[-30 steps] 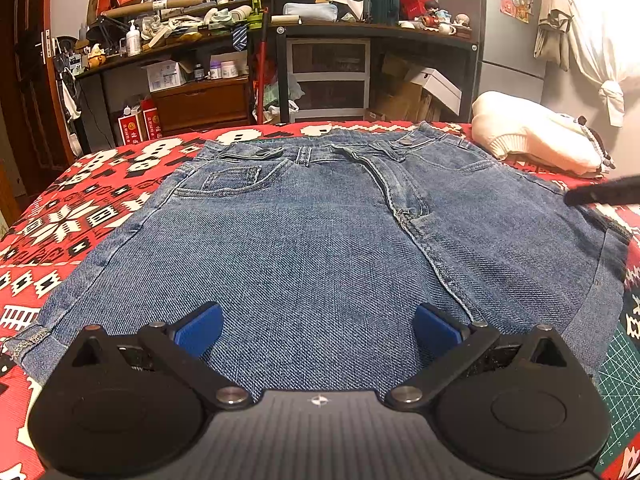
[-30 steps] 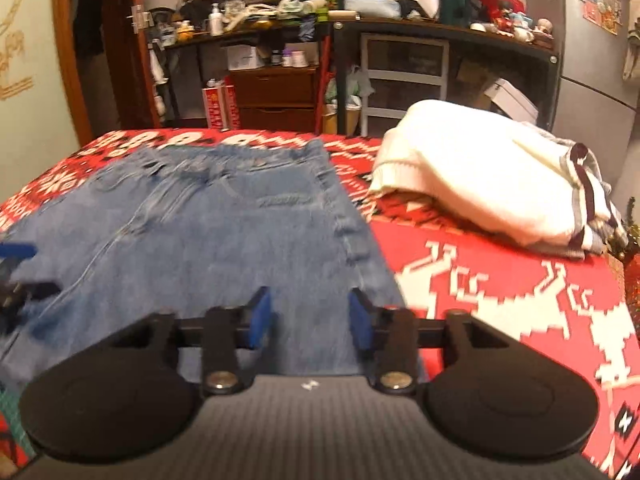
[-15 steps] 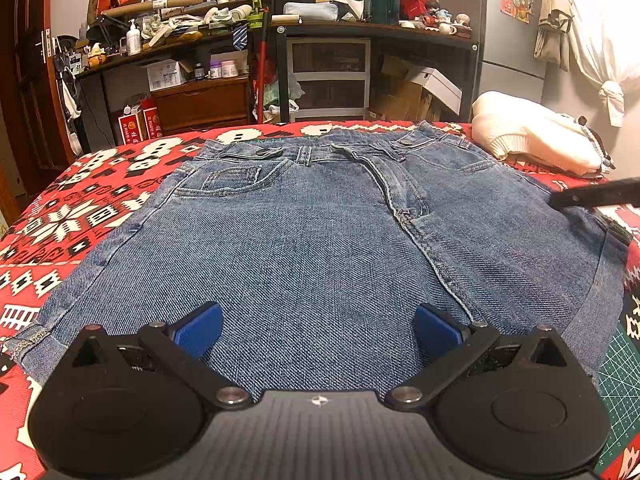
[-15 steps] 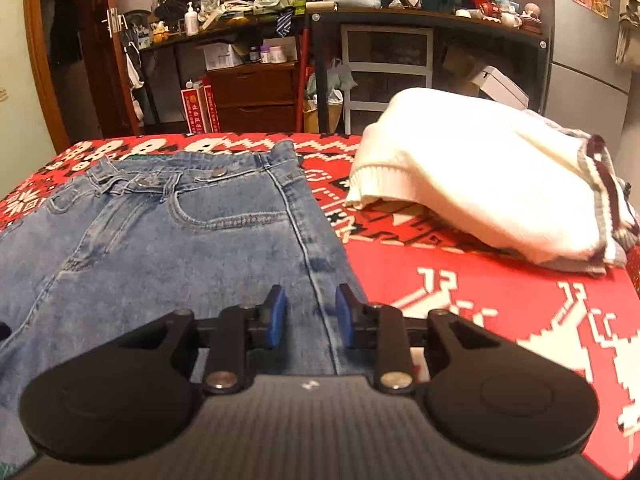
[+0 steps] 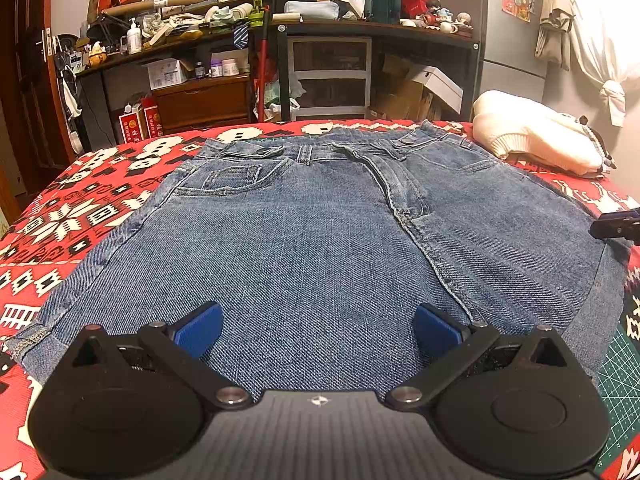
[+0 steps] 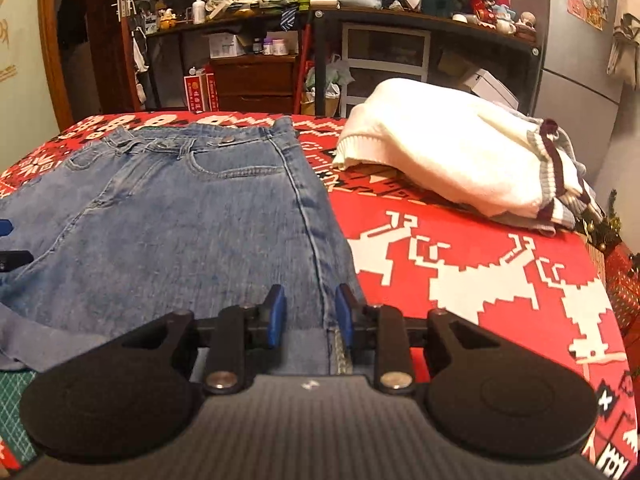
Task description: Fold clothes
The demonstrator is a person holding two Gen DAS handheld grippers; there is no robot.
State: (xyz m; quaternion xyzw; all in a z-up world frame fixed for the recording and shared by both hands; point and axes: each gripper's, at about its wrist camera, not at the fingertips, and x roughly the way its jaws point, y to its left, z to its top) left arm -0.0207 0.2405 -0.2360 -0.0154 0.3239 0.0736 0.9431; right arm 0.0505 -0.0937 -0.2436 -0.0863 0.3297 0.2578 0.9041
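Jeans point(image 6: 168, 216) side seam between narrow right gripper point(image 6: 308, 312) jaws, ungripped; left gripper point(image 5: 318, 326) jaws wide above denim.

Left hand-held gripper point(image 5: 318, 326) wide open; right hand-held gripper point(image 6: 310, 314) narrowly parted.

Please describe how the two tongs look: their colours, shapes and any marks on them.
Both the left tongs and the right tongs look alike: a black ribbed body with a small white mark, two round black discs, black link arms with silver pins, and flat blue pads on the fingertips. No cables or sleeves show.
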